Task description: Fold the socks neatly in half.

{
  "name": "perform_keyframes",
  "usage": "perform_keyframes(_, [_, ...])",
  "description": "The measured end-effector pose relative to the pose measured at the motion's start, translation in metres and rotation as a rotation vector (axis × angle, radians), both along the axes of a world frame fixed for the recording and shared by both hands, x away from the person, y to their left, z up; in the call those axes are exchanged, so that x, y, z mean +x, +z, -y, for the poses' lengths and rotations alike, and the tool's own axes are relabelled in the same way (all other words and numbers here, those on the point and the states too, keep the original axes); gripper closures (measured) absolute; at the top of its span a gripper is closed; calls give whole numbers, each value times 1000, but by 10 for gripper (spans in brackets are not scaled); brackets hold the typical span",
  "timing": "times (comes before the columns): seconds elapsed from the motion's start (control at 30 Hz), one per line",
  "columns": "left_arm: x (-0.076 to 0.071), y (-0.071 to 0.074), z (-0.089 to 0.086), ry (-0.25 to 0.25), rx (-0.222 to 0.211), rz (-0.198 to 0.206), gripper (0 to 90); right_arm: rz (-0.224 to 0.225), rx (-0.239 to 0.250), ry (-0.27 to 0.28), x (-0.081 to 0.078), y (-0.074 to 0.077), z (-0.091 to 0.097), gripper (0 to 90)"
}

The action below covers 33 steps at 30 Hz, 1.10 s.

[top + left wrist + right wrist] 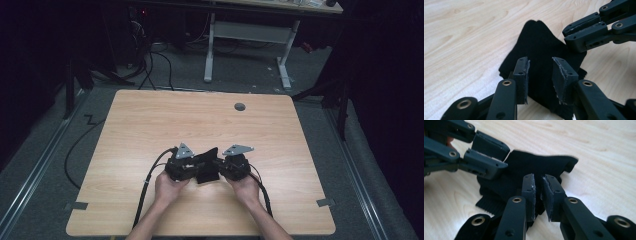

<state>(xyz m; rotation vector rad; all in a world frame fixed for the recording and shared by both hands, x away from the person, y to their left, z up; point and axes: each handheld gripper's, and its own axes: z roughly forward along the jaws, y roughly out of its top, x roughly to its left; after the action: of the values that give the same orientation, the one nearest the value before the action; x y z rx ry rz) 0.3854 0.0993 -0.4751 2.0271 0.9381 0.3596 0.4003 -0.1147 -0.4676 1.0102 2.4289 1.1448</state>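
On the wooden table point(150, 120), a little below centre in the high view, lies a black cloth point(207, 167), crumpled and partly lifted between the two grippers. Its long axis runs roughly from 7 o'clock to 1 o'clock there, with a peaked corner pointing up toward 1 o'clock.

At the left, the left hand point(167, 189) comes in from 6 o'clock, forearm slanting toward 1 o'clock, and holds the left gripper point(540, 75) with its jaws aimed at 3 o'clock into the cloth. In the left gripper view its jaws stand partly open, a clear gap between the pads, the cloth lying behind and under them; whether the pads touch it I cannot tell.

At the right, the right hand point(246, 187) slants toward 11 o'clock, and the right gripper point(538, 195) points at 9 o'clock. In the right gripper view its jaws are nearly together, pinching a fold of the cloth.
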Motion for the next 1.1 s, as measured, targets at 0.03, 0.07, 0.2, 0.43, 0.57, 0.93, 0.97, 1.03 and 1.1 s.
perform_keyframes(0.03, [-2,-1,0,-6,3,-5,659,-8,1,2,-2,-1,1,793])
perform_keyframes(0.07, [-4,-2,0,-14,4,-8,659,-12,0,7,-4,-2,2,792])
perform_keyframes(0.2, [-13,-5,1,-40,18,-12,654,-22,-8,35,-12,-8,4,773])
perform_keyframes(0.43, [-21,-11,4,-57,45,-19,647,-32,-10,46,-21,-19,6,689])
perform_keyframes(0.57, [-24,-18,3,-53,60,-21,633,-28,-28,46,-24,-24,7,669])
perform_keyframes(0.93, [-33,-11,0,-16,35,33,586,2,44,26,-29,-17,18,662])
perform_keyframes(0.97, [-33,-10,0,-9,31,38,578,10,46,24,-28,-14,18,667])
perform_keyframes(1.03, [-32,-7,1,0,28,45,567,22,52,17,-26,-10,17,674])
perform_keyframes(1.1, [-30,-7,3,13,22,43,560,38,56,14,-23,-7,15,681])
